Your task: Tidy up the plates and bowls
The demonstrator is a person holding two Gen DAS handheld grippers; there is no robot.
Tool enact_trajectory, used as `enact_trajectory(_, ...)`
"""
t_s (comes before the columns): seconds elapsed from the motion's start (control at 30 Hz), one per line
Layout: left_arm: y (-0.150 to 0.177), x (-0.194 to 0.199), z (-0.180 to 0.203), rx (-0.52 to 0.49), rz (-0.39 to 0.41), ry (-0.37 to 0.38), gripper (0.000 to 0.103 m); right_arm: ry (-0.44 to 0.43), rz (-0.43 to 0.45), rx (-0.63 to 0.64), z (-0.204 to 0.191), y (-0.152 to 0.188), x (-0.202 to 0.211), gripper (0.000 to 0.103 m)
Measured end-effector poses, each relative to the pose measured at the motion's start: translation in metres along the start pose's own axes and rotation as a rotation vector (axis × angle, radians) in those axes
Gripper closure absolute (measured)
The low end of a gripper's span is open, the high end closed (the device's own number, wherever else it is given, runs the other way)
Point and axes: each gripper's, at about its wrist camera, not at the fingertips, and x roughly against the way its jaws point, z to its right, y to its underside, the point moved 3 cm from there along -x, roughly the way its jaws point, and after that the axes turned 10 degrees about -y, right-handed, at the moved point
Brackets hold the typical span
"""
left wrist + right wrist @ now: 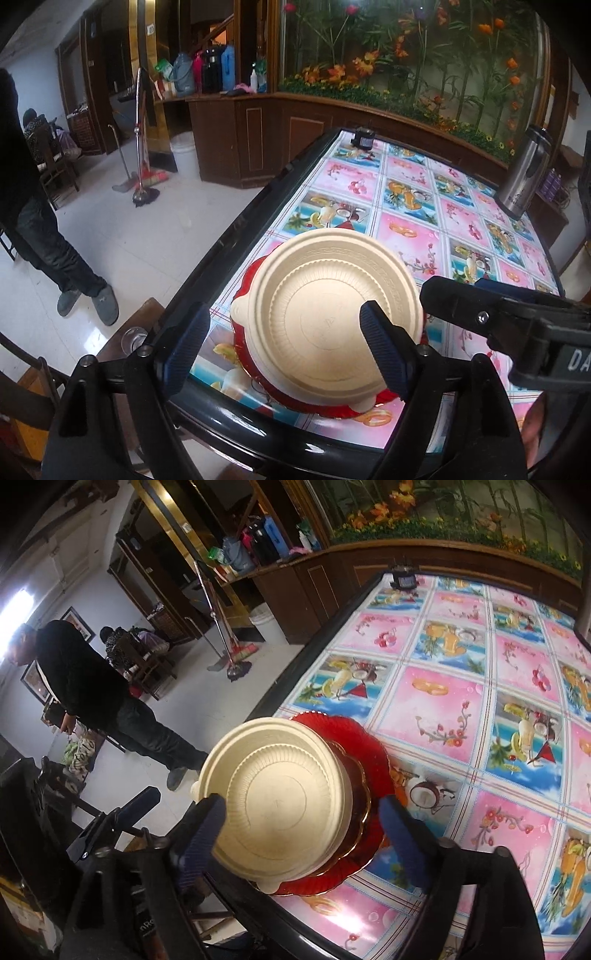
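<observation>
A beige ribbed bowl [325, 314] sits stacked on a red scalloped plate [258, 387] at the table's near left corner. In the right wrist view the bowl [280, 801] rests on an amber plate [360, 805] that lies on the red plate [354, 738]. My left gripper [286, 350] is open above the stack, its right finger over the bowl's inside. My right gripper [306, 842] is open with its fingers spread either side of the stack. Neither holds anything.
The table [424, 206] has a glossy fruit-print cloth and a black rim. A steel thermos [524, 173] stands at the far right and a small black device [364, 138] at the far edge. A person [92, 690] stands on the floor to the left.
</observation>
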Motion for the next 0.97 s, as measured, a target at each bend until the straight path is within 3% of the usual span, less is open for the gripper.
enact_trajectory(0.07, 0.003, 0.007, 0.0, 0.004, 0.024, -0.004, 0.019, 0.011, 0.022, 0.041, -0.004, 0.003, 0.007, 0.002)
enact_trajectory(0.27, 0.015, 0.023, 0.003, -0.003, 0.053, 0.018, 0.018, 0.056, 0.091, 0.14, -0.002, 0.021, 0.035, 0.001)
enact_trajectory(0.4, 0.023, 0.025, 0.006, 0.008, 0.031, 0.059, 0.018, 0.075, 0.122, 0.153, 0.009, 0.033, 0.052, 0.001)
enact_trajectory(0.47, 0.026, 0.023, 0.01, -0.001, 0.019, 0.064, 0.017, 0.076, 0.114, 0.149, 0.016, 0.041, 0.055, 0.001)
enact_trajectory(0.57, 0.03, 0.023, 0.014, -0.005, 0.01, 0.065, 0.0, 0.082, 0.101, 0.142, 0.022, 0.05, 0.055, 0.001)
enact_trajectory(0.73, 0.03, 0.02, 0.014, 0.019, -0.004, 0.121, 0.0, 0.08, 0.07, 0.145, 0.026, 0.063, 0.049, 0.001)
enact_trajectory(0.97, 0.028, 0.02, 0.017, 0.0, 0.023, 0.104, 0.0, 0.076, 0.067, 0.176, 0.018, 0.065, 0.047, 0.001)
